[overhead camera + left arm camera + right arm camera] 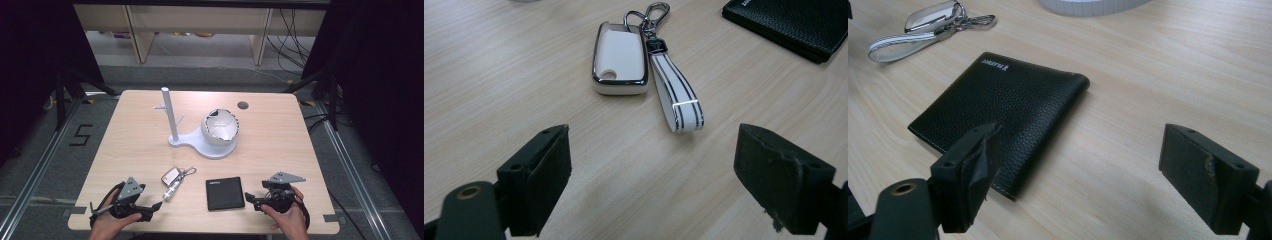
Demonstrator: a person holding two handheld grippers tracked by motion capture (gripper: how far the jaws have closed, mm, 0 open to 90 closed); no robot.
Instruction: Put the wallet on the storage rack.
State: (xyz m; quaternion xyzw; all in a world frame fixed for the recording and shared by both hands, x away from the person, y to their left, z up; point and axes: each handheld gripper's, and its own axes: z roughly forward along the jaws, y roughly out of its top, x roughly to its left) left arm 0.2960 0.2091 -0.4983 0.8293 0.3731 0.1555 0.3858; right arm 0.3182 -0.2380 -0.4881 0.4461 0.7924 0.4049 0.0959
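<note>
High view: one pale wood-grain table (pixel 280 140) carrying one white stand (pixel 172 117) with a thin upright post and short pegs, one white bowl (pixel 220 126) with a dark-speckled rim sitting on the stand's round base, one car key fob (pixel 171 176) with strap, and one black wallet (pixel 225 193). Two hand-held grippers at the near edge: left gripper (pixel 152 206) near the fob, right gripper (pixel 251 201) just beside the wallet's right edge. Both hands are cut off by the bottom edge.

Left gripper view: left gripper (pixel 651 175), jaws spread wide, nothing between them. Fob (pixel 619 57) lies ahead on bare wood, apart from the jaws: glossy white shell, chrome rim, metal clip, flat white strap (pixel 676 97) with dark stripes. Wallet corner (pixel 794 22) cut off top right.

Right gripper view: right gripper (pixel 1078 170), jaws wide apart, empty. Wallet (pixel 1008 110): pebbled black leather, pale stitching, small logo too fine to read; its near corner hidden behind the jaw at the left of the view. Stand's base cut off at top.
</note>
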